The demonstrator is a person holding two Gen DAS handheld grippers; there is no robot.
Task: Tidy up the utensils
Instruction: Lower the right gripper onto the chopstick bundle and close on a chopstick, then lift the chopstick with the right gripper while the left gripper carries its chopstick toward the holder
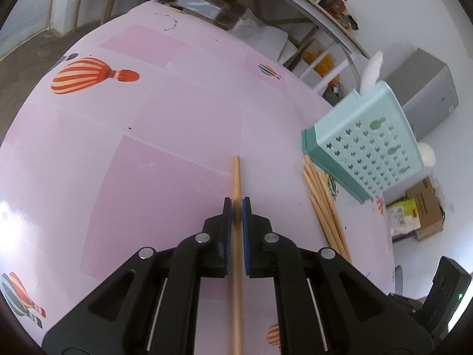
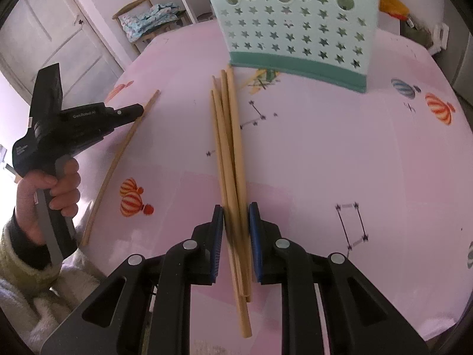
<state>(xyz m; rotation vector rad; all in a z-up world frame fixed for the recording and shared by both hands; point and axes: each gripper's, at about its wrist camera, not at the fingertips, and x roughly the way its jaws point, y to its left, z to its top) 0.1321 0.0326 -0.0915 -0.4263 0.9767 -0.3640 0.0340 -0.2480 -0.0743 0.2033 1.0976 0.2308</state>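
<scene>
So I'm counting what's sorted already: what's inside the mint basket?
Little shows. The mint basket is seen only from outside. A white utensil end pokes above its rim. Through the holes only indistinct shapes appear; the walls cover the rest.

A pink tablecloth (image 1: 177, 112) with striped balloon pictures (image 1: 88, 75) covers the table, and past it are a white door (image 2: 56, 38), a wooden chair (image 2: 139, 14) with folded cloth, and a cardboard box (image 1: 425, 210).
</scene>
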